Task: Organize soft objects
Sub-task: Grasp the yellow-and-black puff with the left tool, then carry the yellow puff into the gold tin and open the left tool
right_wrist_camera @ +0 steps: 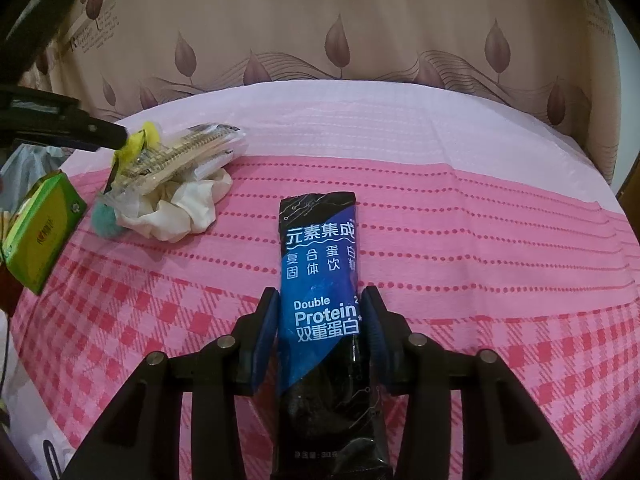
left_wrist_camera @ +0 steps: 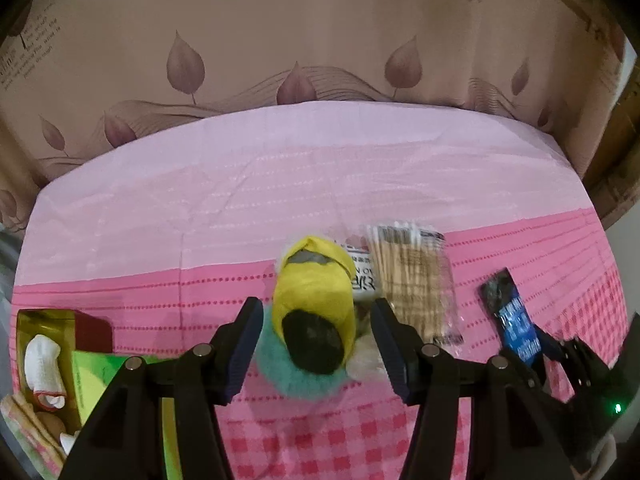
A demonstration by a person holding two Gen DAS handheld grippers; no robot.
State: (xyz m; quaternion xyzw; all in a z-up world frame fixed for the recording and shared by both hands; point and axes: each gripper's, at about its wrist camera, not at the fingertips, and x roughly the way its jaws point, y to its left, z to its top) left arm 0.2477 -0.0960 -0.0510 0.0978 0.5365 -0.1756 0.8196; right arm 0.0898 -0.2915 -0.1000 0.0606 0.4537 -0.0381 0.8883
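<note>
One protein sachet (right_wrist_camera: 320, 276), one swab pack (left_wrist_camera: 414, 280), two boxes (left_wrist_camera: 92, 364).
</note>
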